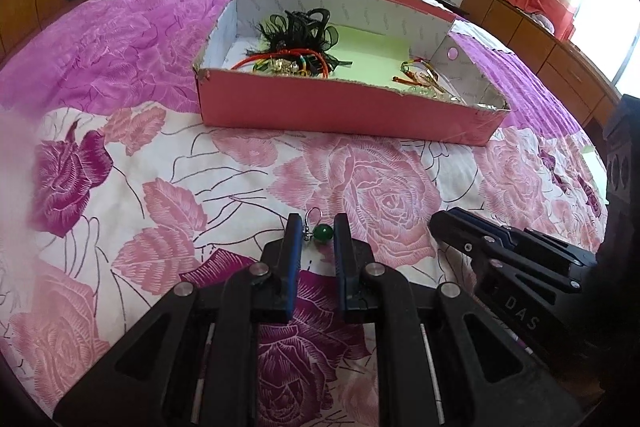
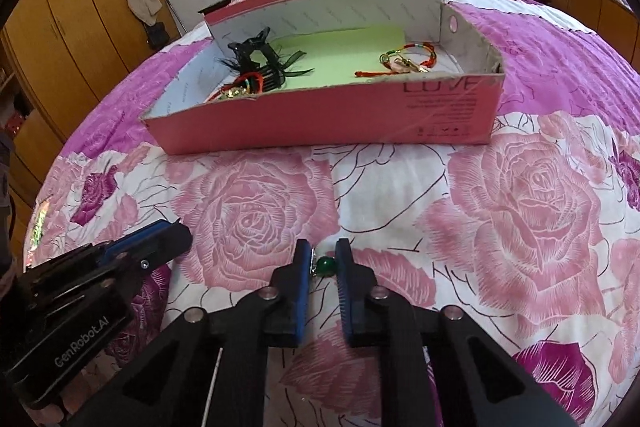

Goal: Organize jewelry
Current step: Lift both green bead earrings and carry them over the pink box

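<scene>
While both tongs are hanging low over the flowered bedspread (image 1: 120, 167) of a bed, each is pinching an earring with a green bead. The left tongs (image 1: 316, 227) are pressing in on the first earring (image 1: 322, 231): its bead is sitting against the right-hand pad and its silver hook is rising beside the left-hand pad. The right tongs (image 2: 323, 255) are gripping the second earring (image 2: 327, 263) the same way, bead against one pad and metal hook against the other. Whether either earring is touching the bedspread or hanging just above it, I cannot tell.

The two tongs are lying near each other, side by side, both pointing toward a pink cardboard box (image 1: 340, 111) that is standing open farther up the bed. Inside it, a sheet of pale green paper (image 1: 372, 55) is covering the bottom. A black hair clip (image 1: 304, 27) with ribbon and feathers is resting at the left end of the box, with red cord bracelets (image 1: 296, 61) lying in front of it. Another red cord bracelet (image 2: 412, 53) is lying at the right end.
</scene>
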Available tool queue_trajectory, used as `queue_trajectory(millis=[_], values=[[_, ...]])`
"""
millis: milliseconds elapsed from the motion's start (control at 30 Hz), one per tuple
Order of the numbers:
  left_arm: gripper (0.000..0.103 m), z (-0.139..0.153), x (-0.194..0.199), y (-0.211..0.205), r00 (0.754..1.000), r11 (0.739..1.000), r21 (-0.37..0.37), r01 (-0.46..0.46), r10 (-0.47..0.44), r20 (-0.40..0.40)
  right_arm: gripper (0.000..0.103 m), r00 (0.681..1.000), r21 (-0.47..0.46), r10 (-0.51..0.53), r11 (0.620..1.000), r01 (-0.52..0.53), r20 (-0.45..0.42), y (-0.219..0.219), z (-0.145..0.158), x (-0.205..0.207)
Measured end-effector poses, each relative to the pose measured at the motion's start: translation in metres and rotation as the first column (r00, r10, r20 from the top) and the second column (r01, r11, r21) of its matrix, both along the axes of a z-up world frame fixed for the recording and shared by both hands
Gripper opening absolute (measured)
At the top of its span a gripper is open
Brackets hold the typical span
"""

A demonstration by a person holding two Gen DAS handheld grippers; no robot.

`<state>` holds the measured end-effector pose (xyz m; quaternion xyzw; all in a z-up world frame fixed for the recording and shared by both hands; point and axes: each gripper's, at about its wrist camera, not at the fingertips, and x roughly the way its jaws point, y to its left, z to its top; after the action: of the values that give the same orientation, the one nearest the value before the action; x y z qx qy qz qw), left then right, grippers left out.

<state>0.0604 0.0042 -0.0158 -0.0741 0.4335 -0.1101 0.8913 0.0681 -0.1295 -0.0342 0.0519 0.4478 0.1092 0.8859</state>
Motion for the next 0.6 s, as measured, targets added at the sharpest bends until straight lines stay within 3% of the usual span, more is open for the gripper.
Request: queue_trajectory(millis=[600], values=[[0.007,0.026,-0.013,-0.012,0.997,0.998,0.055,-0.004,0.000,0.074,0.015,0.996,0.081,-0.014,0.997,0.006,0.090,-0.018,0.031,-0.026]])
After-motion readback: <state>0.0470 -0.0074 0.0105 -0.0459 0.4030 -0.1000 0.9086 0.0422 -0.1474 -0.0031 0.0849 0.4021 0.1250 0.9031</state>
